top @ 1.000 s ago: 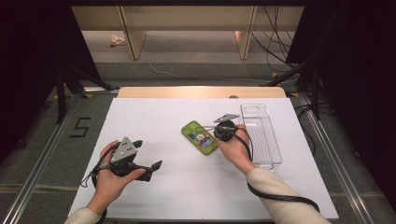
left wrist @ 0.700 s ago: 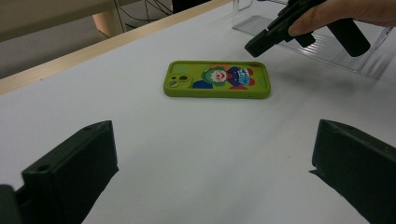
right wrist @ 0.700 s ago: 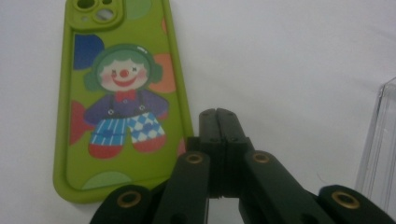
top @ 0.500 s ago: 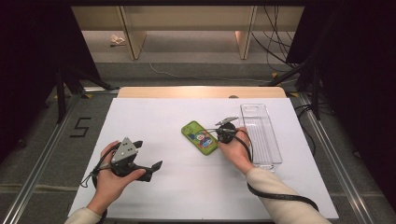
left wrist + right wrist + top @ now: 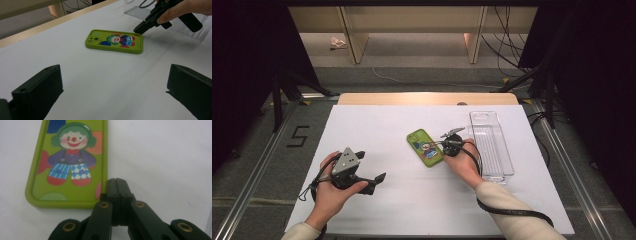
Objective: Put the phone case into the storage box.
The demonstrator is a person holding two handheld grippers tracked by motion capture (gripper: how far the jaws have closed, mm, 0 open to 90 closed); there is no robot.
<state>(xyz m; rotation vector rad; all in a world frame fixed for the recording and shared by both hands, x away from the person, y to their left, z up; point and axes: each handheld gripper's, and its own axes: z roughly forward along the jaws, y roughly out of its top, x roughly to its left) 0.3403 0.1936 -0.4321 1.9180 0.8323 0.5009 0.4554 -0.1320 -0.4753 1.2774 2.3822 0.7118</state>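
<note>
A green phone case (image 5: 425, 147) printed with a clown lies flat on the white table top, camera end away from me. My right gripper (image 5: 442, 145) is shut, its tips resting on the table against the case's right edge near the lower corner (image 5: 116, 181). The clown print (image 5: 70, 162) lies just left of those tips. From the left gripper view the case (image 5: 115, 41) lies ahead, and the right gripper (image 5: 138, 29) touches its far end. My left gripper (image 5: 372, 166) stands open near the front left, jaws wide and empty (image 5: 114, 69).
A clear plastic tray (image 5: 507, 160) lies lengthwise just right of the right hand, seen also at the top of the left gripper view (image 5: 140, 12). A wooden strip (image 5: 427, 98) borders the table's far edge. Cables trail from both grippers.
The right hand has shifted slightly beside the case. The case and the left gripper have stayed where they were.
</note>
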